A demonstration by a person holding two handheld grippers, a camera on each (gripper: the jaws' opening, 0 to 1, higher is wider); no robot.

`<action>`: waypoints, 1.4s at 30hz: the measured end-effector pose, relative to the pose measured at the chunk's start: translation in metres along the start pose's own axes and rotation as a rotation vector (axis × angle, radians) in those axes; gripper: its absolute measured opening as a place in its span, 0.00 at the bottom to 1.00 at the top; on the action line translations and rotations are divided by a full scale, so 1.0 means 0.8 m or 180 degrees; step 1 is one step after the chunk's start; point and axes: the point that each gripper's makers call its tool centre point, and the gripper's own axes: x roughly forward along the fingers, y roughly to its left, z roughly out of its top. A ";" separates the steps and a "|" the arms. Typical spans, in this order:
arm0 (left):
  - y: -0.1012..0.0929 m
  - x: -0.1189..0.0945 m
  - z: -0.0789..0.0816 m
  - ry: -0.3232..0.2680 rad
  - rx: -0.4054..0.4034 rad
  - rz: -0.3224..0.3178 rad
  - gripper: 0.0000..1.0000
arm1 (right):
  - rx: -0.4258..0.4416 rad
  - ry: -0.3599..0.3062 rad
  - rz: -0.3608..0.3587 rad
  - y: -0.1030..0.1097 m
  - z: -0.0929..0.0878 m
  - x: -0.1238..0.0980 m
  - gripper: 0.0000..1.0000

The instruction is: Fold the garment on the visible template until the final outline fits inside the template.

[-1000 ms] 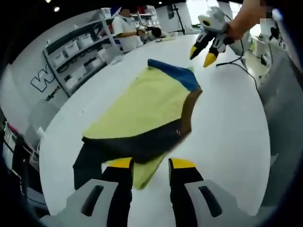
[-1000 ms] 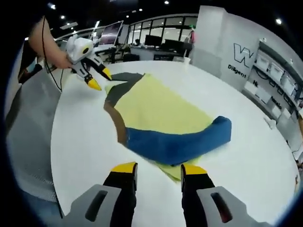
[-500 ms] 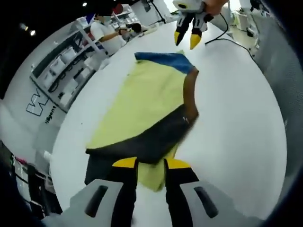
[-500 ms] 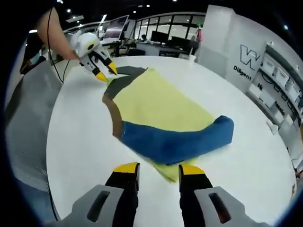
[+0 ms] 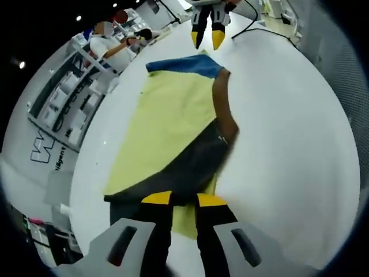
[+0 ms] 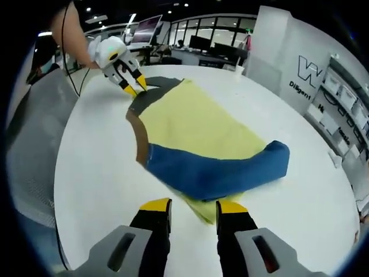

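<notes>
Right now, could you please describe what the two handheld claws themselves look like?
Each claw has two black fingers with yellow tips rising from a grey body. The left claw matches the right claw. Seen from across the table, each has a white housing, and a thin black cable trails from the left one.

Grey left tool and right tool, black jaws, yellow tips, trailing black cable

white round table | wall shelving with bins | monitors on desks | ceiling spotlights
</notes>
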 end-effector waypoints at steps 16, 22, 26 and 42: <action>0.003 -0.003 0.004 -0.0059 -0.0073 -0.0002 0.01 | -0.0969 0.0037 0.0128 0.009 0.016 0.006 0.16; 0.006 -0.007 0.005 -0.0073 -0.0135 0.0014 0.01 | -0.1383 0.0165 0.0233 0.017 0.013 0.017 0.15; 0.009 -0.010 0.006 -0.0087 -0.0185 0.0033 0.01 | -0.1497 0.0191 0.0185 0.010 0.014 0.020 0.12; 0.010 -0.012 0.006 -0.0100 -0.0236 0.0043 0.01 | -0.1741 0.0303 0.0180 -0.001 0.010 0.026 0.07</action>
